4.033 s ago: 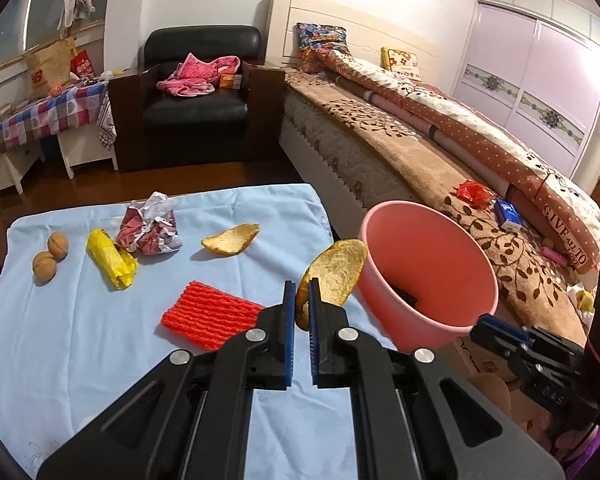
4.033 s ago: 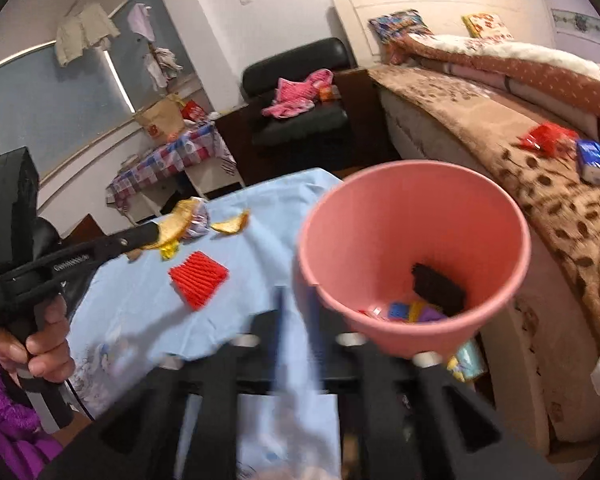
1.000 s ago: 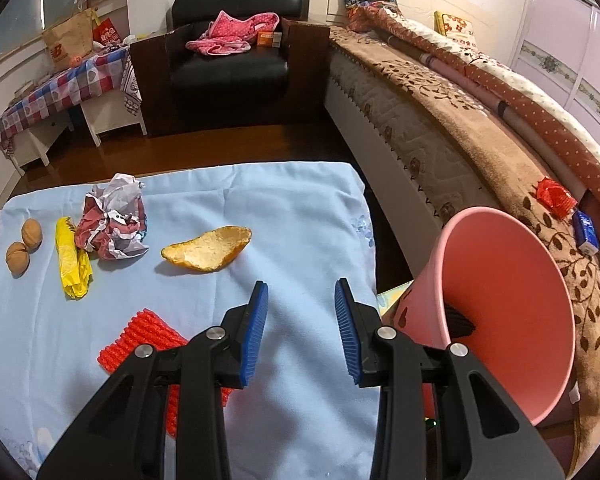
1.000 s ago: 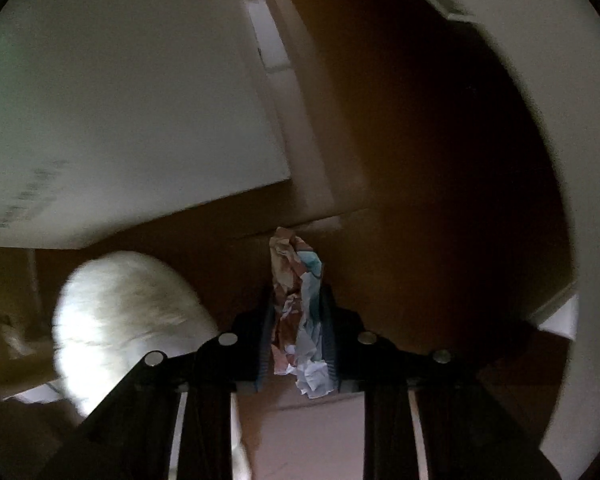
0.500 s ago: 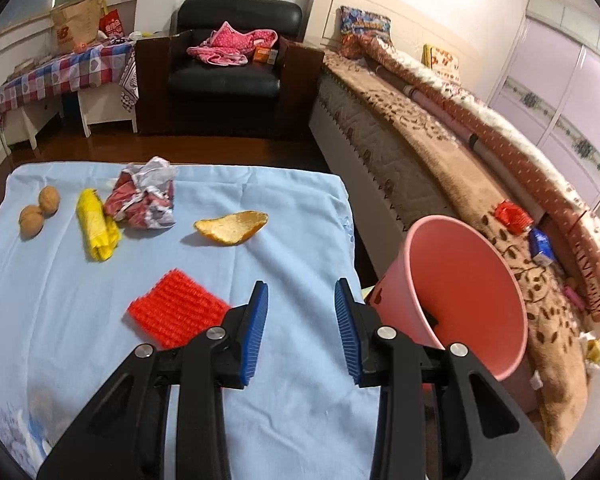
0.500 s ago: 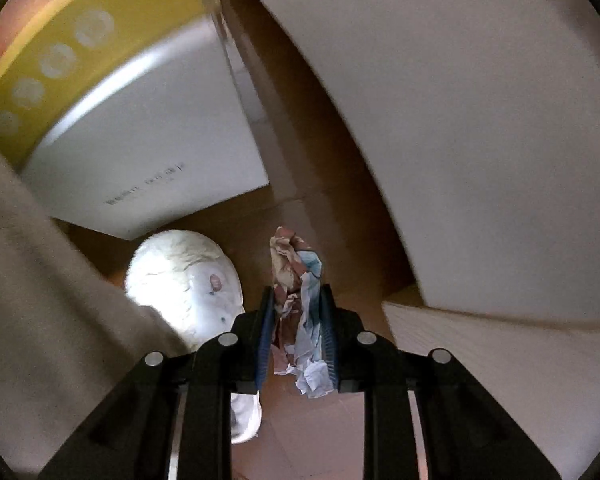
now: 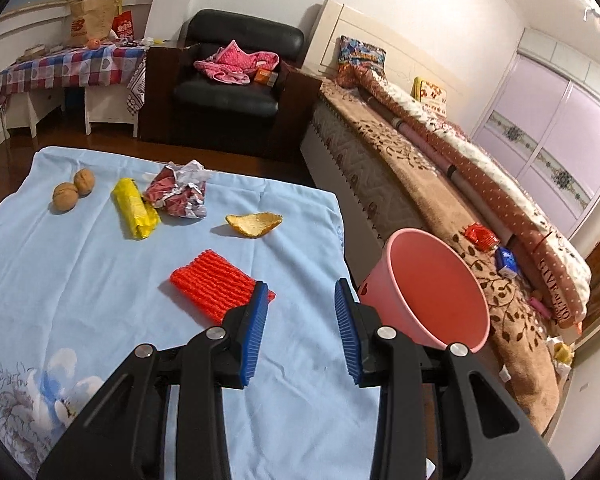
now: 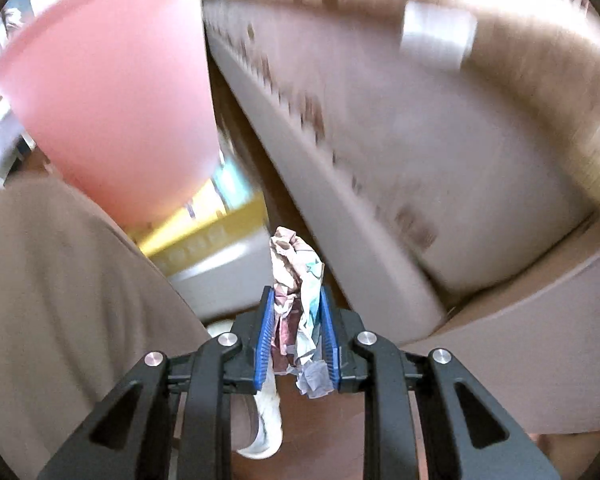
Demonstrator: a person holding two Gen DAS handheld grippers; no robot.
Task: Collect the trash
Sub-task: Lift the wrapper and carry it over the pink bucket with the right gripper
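Observation:
My left gripper (image 7: 300, 292) is open and empty above the blue cloth's (image 7: 60, 300) near right part. On the cloth lie a red ridged wrapper (image 7: 216, 290), an orange peel (image 7: 254, 224), a crumpled red-and-white wrapper (image 7: 180, 194), a yellow packet (image 7: 134, 208) and two walnuts (image 7: 72, 190). The pink bin (image 7: 436, 292) stands right of the cloth. My right gripper (image 8: 296, 300) is shut on a crumpled paper wad (image 8: 296, 276), low down beside the pink bin's outer wall (image 8: 112, 100).
A bed (image 7: 440, 176) with brown covers runs along the right; its side (image 8: 380, 140) fills the right wrist view. A black armchair (image 7: 236, 80) and a checked table (image 7: 68, 68) stand at the back. A yellow-edged box (image 8: 204, 236) lies under the bin.
My right gripper has risen from the floor with the paper wad, bringing the bin and bed side into view. My left gripper has tilted up and stays open.

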